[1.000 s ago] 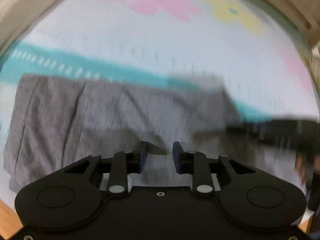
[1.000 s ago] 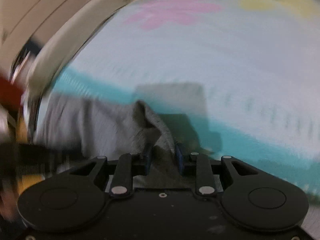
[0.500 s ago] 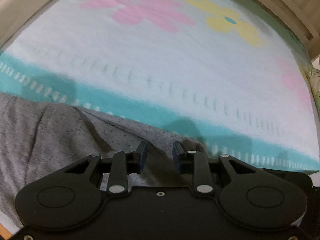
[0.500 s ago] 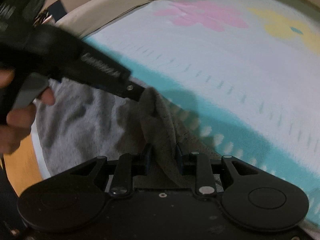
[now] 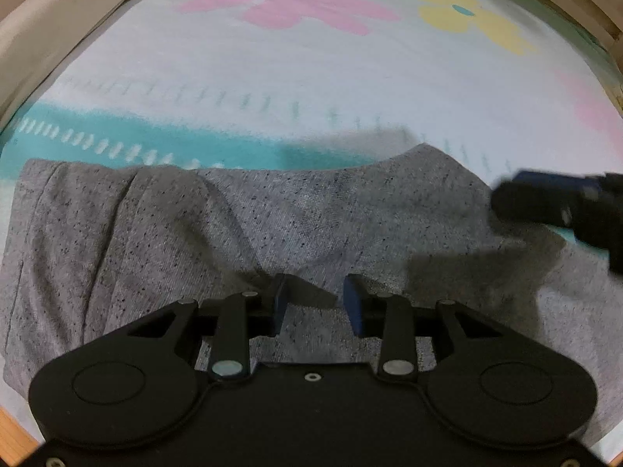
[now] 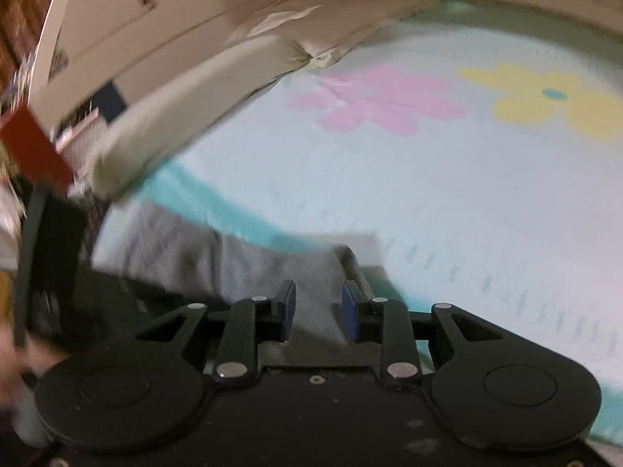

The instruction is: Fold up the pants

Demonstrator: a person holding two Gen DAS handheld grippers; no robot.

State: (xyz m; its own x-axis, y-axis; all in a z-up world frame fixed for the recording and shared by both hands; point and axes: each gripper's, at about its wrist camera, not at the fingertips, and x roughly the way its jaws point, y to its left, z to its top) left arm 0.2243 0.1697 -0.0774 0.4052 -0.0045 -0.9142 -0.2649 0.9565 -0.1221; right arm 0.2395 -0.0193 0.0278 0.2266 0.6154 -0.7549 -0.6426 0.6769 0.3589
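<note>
The grey speckled pants (image 5: 241,225) lie folded in a wide band across the near part of a pale blanket (image 5: 311,78), over its teal stripe (image 5: 128,136). The blanket carries a pink flower (image 5: 300,4) and a yellow flower (image 5: 471,19) farther back, and a beige cushion (image 5: 50,35) borders it on the left.

In the left wrist view the left gripper (image 5: 314,297) hangs just above the cloth, its blue pads apart with bare fabric showing between them; nothing is pinched. At the right edge of that view the right gripper's dark, blurred tip (image 5: 545,202) sits at the pants' right end, where the fabric rises to a rounded corner.

The right wrist view is smeared by motion. There the right gripper (image 6: 317,307) has its fingers apart, with grey fabric lying in the gap below; whether the pads touch the cloth I cannot tell. The pants (image 6: 233,260) run off to the left under the dark body of the left gripper (image 6: 50,264), and a red block (image 6: 35,148) shows beyond the cushion (image 6: 202,89)
</note>
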